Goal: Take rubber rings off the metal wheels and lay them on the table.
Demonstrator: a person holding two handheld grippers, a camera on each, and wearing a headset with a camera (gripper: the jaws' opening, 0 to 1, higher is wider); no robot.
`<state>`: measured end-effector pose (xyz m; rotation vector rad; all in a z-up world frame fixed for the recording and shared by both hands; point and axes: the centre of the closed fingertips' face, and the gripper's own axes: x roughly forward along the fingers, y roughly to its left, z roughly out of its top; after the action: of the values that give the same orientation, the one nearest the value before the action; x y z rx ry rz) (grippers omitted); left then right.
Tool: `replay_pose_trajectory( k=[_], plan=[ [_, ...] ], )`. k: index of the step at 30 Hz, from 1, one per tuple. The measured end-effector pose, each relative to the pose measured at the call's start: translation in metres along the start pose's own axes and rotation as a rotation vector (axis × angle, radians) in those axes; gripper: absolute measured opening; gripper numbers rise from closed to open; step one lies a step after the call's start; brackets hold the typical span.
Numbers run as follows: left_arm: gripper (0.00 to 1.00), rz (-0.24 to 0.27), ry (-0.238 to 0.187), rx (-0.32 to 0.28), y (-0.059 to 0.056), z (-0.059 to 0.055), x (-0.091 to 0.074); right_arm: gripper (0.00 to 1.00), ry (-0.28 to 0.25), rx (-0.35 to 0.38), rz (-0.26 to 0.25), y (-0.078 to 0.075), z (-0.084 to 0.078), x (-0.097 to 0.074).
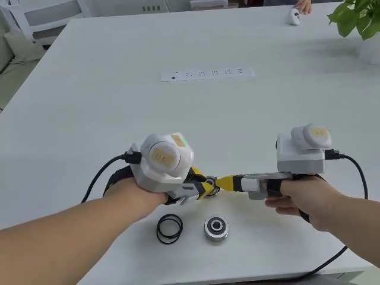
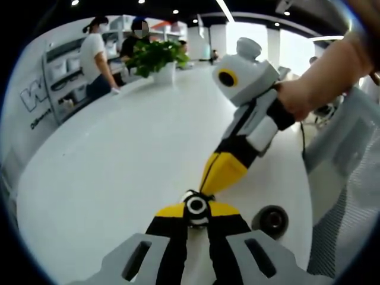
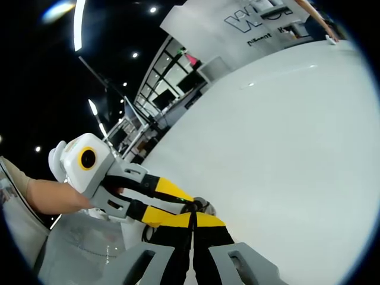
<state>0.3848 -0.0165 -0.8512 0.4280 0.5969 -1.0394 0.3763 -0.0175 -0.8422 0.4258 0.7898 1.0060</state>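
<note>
My left gripper (image 1: 203, 188) (image 2: 196, 209) is shut on a small metal wheel (image 1: 211, 189) (image 2: 196, 205) (image 3: 202, 205), held just above the white table (image 1: 119, 107). From the right, my right gripper (image 1: 218, 184) (image 3: 192, 214) (image 2: 208, 181) meets it tip to tip, its yellow jaws pinched together at the wheel's rim on the black rubber ring. Nearer me on the table lie loose black rubber rings (image 1: 169, 228), stacked flat. Beside them stands a bare metal wheel (image 1: 216, 227) (image 2: 271, 220).
A white power strip (image 1: 207, 74) lies mid-table. A potted plant (image 1: 359, 21) (image 2: 155, 58) stands at the far right corner, with a small white object (image 1: 294, 16) and a hand near the far edge. Black cables trail from both grippers. People stand beyond the table.
</note>
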Motion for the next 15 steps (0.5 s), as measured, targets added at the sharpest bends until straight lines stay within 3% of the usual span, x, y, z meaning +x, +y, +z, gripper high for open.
replay_pose_trajectory(
  k=[15],
  plan=[
    [0.12, -0.001, -0.003, 0.000, 0.0000, 0.0003, -0.0003, 0.00, -0.011, 0.010, 0.030, 0.0060, -0.0005, 0.0033]
  ],
)
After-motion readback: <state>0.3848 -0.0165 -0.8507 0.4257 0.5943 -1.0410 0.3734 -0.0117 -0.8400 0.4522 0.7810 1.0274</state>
